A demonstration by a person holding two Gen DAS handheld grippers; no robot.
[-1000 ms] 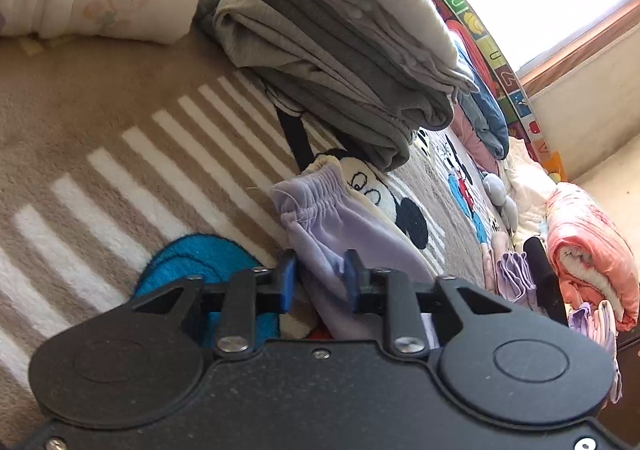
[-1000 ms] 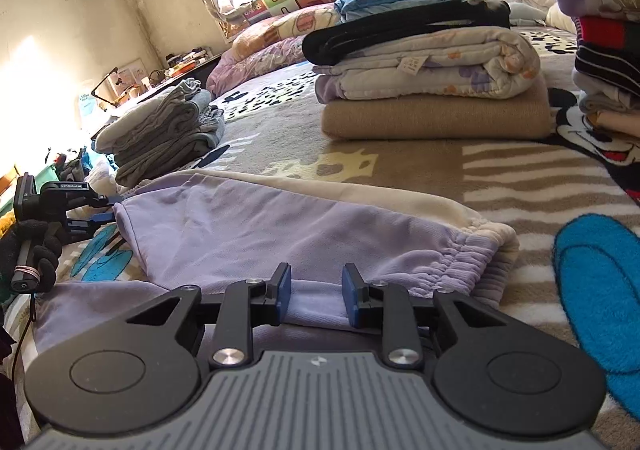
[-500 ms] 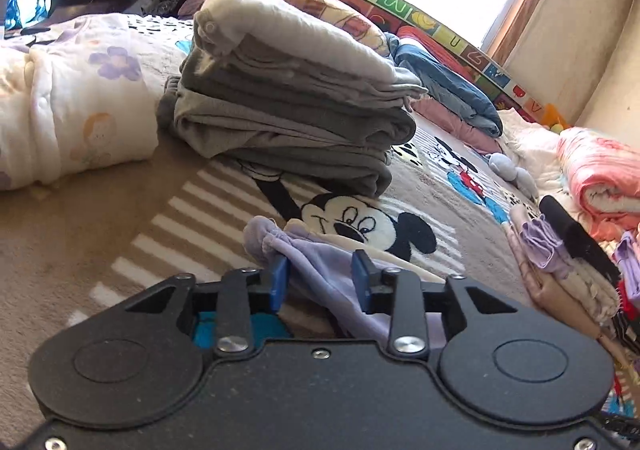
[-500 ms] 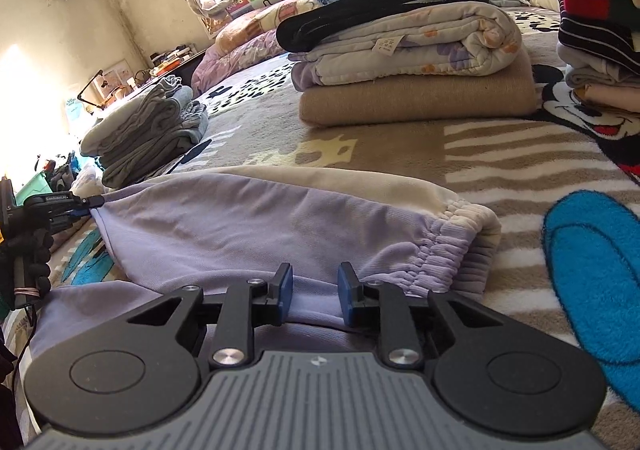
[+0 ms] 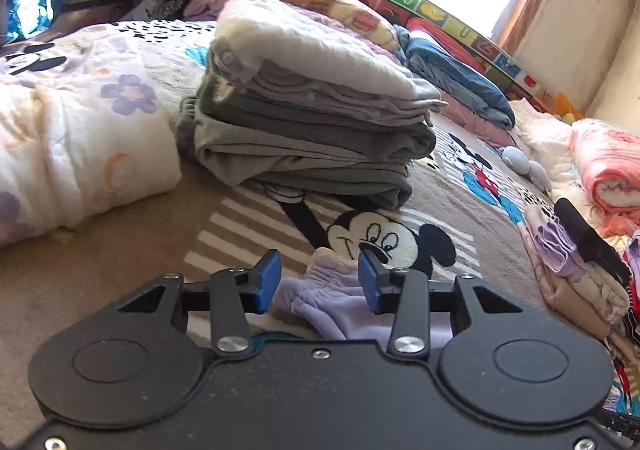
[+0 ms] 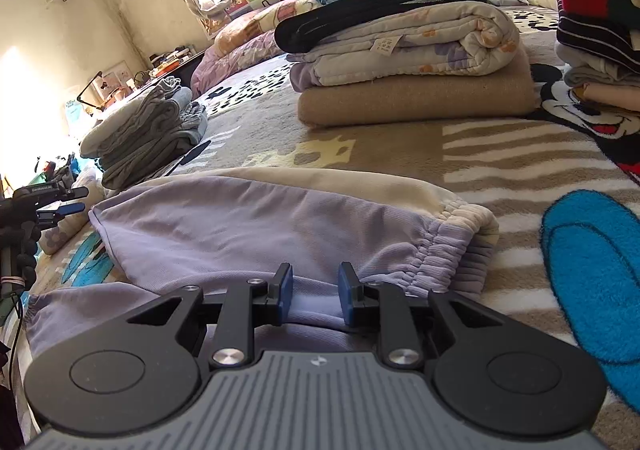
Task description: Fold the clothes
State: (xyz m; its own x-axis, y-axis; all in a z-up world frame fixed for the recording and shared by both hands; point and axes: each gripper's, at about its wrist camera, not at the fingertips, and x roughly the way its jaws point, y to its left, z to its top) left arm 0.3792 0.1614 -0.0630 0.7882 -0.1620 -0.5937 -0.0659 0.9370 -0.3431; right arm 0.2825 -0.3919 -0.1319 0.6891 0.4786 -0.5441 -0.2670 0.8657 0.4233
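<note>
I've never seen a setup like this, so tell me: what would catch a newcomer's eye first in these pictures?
Probably the lilac trousers lying folded across the cartoon-mouse blanket, right in front of the right gripper. The left gripper hangs over their gathered cuff, jaws opening, pads clear of the cloth. Behind it rises a neat stack of grey folded clothes.

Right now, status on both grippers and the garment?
Left gripper opening, clear of lavender pants. Right gripper pinching their fabric. Pants lie folded on blanket; nothing in the way.

Two hand-held grippers (image 5: pixel 319 280) (image 6: pixel 314 296), one lilac garment (image 6: pixel 256 234), one grey folded stack (image 5: pixel 312 130).
</note>
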